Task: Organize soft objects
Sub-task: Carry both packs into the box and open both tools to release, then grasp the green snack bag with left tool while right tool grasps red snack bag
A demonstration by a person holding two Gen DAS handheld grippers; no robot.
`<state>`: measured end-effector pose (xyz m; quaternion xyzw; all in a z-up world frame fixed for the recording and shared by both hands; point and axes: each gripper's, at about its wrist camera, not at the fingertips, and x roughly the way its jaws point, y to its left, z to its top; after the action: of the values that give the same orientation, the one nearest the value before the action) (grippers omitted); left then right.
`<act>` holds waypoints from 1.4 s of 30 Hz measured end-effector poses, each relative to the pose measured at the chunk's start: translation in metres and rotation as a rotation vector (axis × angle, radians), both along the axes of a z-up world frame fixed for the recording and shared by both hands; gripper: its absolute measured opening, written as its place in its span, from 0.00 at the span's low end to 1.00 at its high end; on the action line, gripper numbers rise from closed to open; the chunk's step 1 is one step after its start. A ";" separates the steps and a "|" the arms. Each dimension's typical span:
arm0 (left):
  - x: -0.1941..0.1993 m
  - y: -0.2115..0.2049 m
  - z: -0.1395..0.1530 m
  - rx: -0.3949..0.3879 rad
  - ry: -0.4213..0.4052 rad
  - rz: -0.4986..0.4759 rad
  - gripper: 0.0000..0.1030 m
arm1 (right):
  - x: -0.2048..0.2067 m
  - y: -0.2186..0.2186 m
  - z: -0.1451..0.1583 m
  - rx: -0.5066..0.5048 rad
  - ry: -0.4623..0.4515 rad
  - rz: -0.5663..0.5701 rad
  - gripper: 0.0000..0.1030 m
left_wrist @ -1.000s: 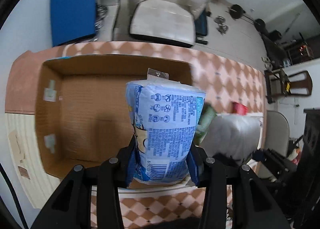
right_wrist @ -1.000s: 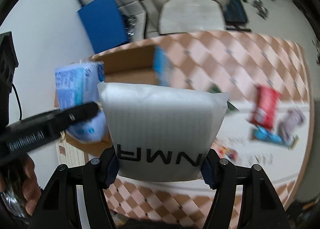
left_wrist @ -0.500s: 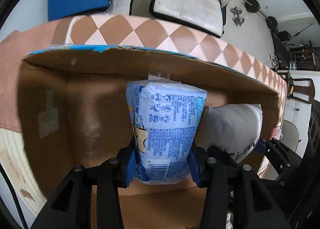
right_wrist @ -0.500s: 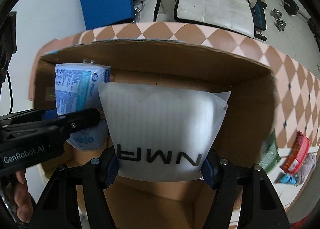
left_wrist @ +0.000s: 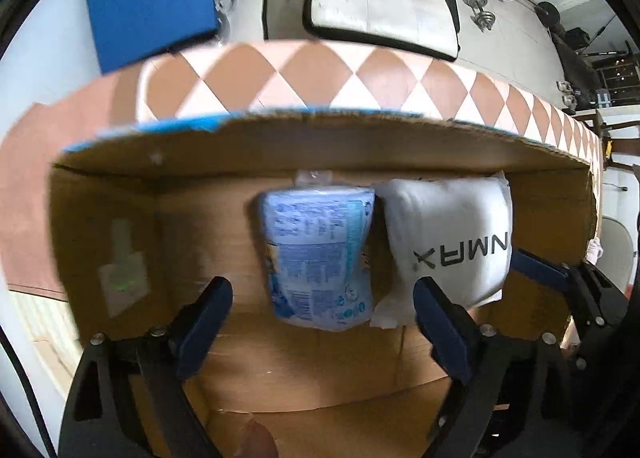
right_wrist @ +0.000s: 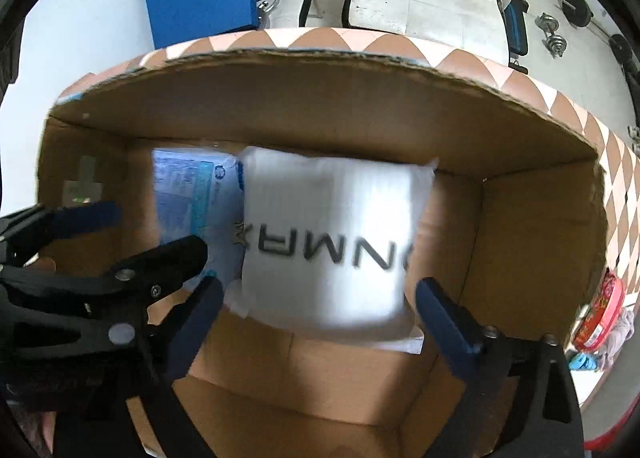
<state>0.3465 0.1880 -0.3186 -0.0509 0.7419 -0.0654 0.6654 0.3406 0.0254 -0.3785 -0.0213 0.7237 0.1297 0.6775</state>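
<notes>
Inside cardboard box, blue tissue pack lies beside white pouch, touching; pouch blurred, mirrored print reads roughly "NMAX", letters cut off at 3 o'clock. Tissue print too small to read. Left gripper spread apart, empty. Right gripper likewise spread apart, empty.
</notes>
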 end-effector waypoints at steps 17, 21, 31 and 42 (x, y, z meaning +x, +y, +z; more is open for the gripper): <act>-0.103 0.010 0.089 0.124 -0.299 0.092 0.90 | -0.095 -0.046 0.081 -0.043 -0.209 -0.103 1.00; -0.127 0.010 0.109 0.131 -0.355 0.110 0.90 | -0.124 -0.054 0.104 -0.042 -0.244 -0.117 1.00; -0.166 -0.005 0.155 0.131 -0.402 0.128 0.90 | -0.176 -0.072 0.147 0.061 -0.284 -0.119 1.00; -0.127 -0.153 0.169 0.171 -0.440 -0.142 0.90 | -0.160 -0.222 0.156 0.084 -0.248 -0.295 1.00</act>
<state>0.2194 0.0347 -0.1493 0.0731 0.5837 -0.0586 0.8066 0.1805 -0.1964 -0.2223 0.0973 0.6238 0.0555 0.7735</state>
